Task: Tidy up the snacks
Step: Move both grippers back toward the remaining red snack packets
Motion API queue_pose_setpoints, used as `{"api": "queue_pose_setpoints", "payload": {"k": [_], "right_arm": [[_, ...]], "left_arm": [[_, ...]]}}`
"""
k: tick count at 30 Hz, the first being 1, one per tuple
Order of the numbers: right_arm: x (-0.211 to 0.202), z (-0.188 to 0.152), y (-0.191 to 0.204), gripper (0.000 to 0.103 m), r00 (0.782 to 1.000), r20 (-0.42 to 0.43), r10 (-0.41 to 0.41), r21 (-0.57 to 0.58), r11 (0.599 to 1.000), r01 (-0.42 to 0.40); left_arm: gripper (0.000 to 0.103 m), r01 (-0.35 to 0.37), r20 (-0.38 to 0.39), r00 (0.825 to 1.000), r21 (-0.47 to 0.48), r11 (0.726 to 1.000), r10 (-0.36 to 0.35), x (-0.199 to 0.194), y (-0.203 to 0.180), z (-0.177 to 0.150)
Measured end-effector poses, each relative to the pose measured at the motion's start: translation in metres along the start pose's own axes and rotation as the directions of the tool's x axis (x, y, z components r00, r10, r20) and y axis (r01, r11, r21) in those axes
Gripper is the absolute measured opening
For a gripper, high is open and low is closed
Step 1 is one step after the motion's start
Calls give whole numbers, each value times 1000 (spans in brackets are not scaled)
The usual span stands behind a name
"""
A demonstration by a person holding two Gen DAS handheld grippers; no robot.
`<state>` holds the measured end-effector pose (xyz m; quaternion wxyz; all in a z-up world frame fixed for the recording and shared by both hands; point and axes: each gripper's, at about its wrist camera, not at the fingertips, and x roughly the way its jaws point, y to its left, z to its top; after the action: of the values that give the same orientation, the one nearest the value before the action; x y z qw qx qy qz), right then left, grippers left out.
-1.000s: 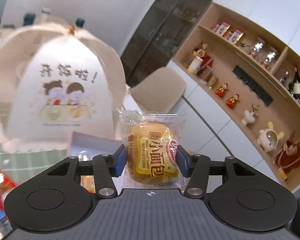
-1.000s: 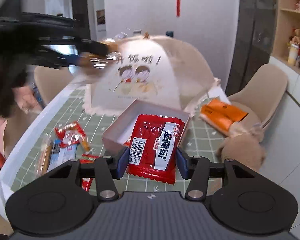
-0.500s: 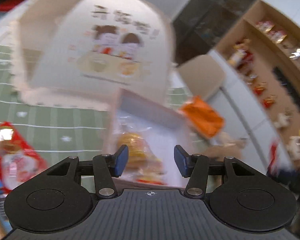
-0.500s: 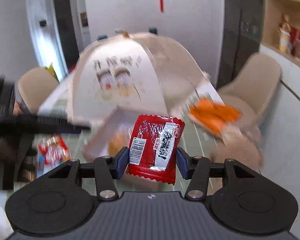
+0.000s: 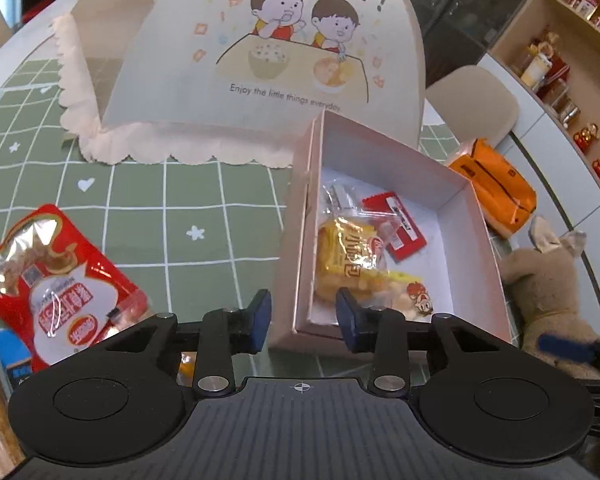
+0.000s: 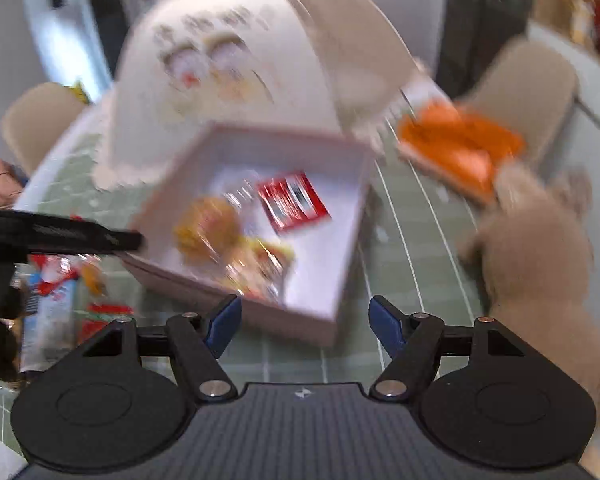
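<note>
The left hand-held gripper (image 5: 303,316) is seen released, nothing between its blue pads, poised over the near wall of the pink box (image 5: 456,194). The right hand-held gripper (image 6: 305,325) is likewise spread wide and empty above the same box, its view blurred. Inside the box, a yellow bread packet (image 5: 346,258) is laid beside a small red snack packet (image 5: 396,224). A larger red snack pouch (image 5: 56,280) is left on the green-checked counter (image 5: 188,208), well apart from the box. A printed food cover (image 5: 268,60) is stood behind the box.
</note>
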<state>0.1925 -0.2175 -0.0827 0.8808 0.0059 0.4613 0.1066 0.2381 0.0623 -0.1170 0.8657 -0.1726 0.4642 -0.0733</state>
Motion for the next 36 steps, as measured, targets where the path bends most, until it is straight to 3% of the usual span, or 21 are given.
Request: {"api": "queue_pose_setpoints", "payload": {"k": [3, 7, 9, 12, 14, 16, 18, 21, 24, 29, 36], "right_arm": [[12, -8, -7, 68, 1000, -28, 6, 31, 1000, -5], [33, -3, 6, 63, 998, -44, 35, 1, 999, -35], [40, 3, 20, 64, 999, -38, -1, -33, 999, -1], [47, 9, 32, 63, 1000, -23, 11, -61, 998, -12], [44, 10, 37, 63, 999, -27, 17, -53, 998, -19], [37, 6, 41, 64, 999, -28, 36, -43, 998, -37], [28, -3, 42, 64, 996, -35, 77, -20, 997, -78], [14, -24, 48, 64, 992, -63, 106, -15, 994, -107], [8, -42, 53, 64, 991, -94, 92, -29, 995, -95], [8, -59, 61, 64, 989, -132, 62, -74, 995, -73], [6, -51, 96, 64, 983, -97, 156, -180, 969, -172]], "left_arm": [[41, -13, 10, 1000, -1, 1000, 13, -8, 4, -8], [41, 21, 5, 1000, -39, 999, -21, -20, 14, -21], [38, 30, 28, 999, -51, 998, -29, -28, 19, -21], [38, 76, 108, 992, -61, 995, -69, -50, 33, -10], [38, 28, 169, 985, -78, 997, -14, -62, 50, 3], [38, -69, 195, 976, -142, 987, 97, -65, 78, 19], [38, -172, 180, 959, -235, 957, 217, -57, 112, 32], [38, -227, 125, 953, -316, 921, 278, -34, 150, 45], [38, -238, 63, 962, -271, 933, 264, -7, 157, 51], [35, -221, 48, 973, -61, 973, 224, 5, 120, 32], [29, -33, -28, 999, 5, 999, 33, -22, 82, -44]]}}
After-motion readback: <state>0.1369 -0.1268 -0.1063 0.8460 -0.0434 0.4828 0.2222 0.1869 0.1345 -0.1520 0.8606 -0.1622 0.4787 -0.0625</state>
